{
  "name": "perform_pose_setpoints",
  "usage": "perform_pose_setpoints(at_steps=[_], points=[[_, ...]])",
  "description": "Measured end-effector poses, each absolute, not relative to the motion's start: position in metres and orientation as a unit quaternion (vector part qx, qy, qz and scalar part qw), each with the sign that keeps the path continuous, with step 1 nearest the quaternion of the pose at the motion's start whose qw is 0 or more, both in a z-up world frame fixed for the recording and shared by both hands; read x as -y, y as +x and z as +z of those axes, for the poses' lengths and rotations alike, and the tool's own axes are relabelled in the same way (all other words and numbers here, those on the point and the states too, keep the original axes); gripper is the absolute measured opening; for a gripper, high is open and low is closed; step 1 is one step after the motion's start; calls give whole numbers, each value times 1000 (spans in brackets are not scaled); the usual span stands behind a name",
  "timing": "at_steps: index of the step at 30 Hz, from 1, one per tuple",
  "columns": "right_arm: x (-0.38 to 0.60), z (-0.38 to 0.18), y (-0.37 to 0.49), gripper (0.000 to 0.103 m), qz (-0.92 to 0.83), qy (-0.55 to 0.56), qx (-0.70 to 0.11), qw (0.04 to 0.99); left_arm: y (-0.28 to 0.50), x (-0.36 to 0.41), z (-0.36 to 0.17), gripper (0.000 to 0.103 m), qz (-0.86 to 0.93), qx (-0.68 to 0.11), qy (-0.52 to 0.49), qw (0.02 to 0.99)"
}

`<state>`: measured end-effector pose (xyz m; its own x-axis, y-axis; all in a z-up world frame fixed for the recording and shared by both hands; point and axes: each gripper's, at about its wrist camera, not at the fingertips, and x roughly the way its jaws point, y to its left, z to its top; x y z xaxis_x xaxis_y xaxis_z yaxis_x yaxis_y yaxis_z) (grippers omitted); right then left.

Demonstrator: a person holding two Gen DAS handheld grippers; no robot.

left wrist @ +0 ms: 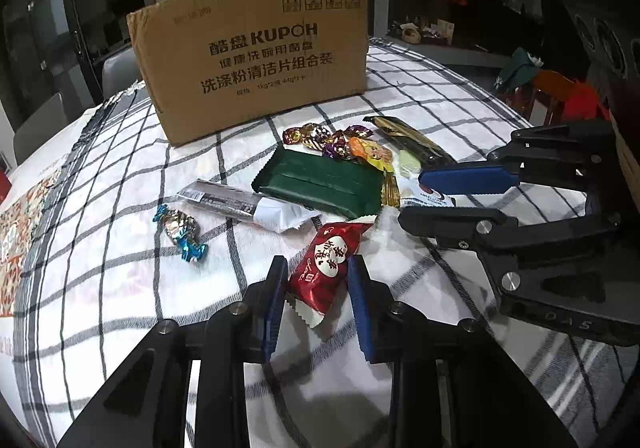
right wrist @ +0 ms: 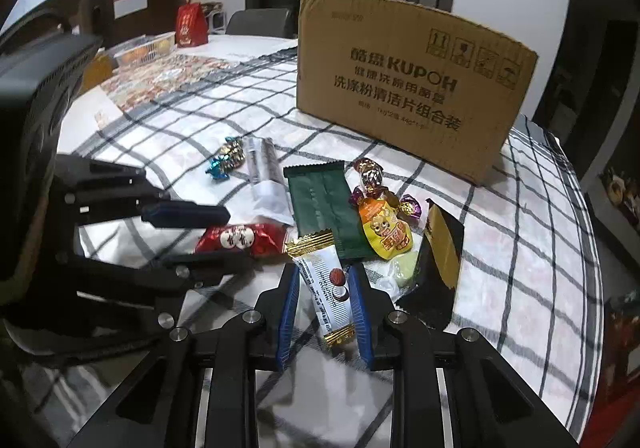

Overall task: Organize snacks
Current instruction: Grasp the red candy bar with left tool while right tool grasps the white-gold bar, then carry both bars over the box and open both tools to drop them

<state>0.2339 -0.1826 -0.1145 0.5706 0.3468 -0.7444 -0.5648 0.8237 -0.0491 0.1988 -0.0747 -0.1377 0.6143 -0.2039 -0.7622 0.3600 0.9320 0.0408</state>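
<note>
Snacks lie on a checked tablecloth in front of a cardboard box (left wrist: 256, 60). My left gripper (left wrist: 318, 268) is open, its fingers either side of a red snack packet (left wrist: 328, 268) that lies on the cloth; the packet also shows in the right wrist view (right wrist: 240, 238). My right gripper (right wrist: 325, 280) is open around a white packet with gold ends (right wrist: 326, 284). In the left wrist view the right gripper (left wrist: 416, 196) shows over that white packet (left wrist: 430, 198). A dark green packet (left wrist: 320, 184) lies in the middle.
A silver-and-white bar (left wrist: 244, 206), a blue-ended candy (left wrist: 182, 230), several foil candies (left wrist: 320, 138), an orange packet (left wrist: 370, 152), a pale green sweet (left wrist: 408, 164) and a black-and-gold packet (left wrist: 408, 138) lie around. The table edge (right wrist: 596, 288) runs at the right. A red bag (right wrist: 191, 26) stands far back.
</note>
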Motion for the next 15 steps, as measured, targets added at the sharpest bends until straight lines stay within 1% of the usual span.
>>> perform_pose_setpoints(at_steps=[7, 15], points=[[187, -101, 222, 27, 247, -123, -378, 884, 186, 68, -120, 30, -153, -397, 74, 902], [189, -77, 206, 27, 236, -99, -356, 899, 173, 62, -90, 30, -148, -366, 58, 917]])
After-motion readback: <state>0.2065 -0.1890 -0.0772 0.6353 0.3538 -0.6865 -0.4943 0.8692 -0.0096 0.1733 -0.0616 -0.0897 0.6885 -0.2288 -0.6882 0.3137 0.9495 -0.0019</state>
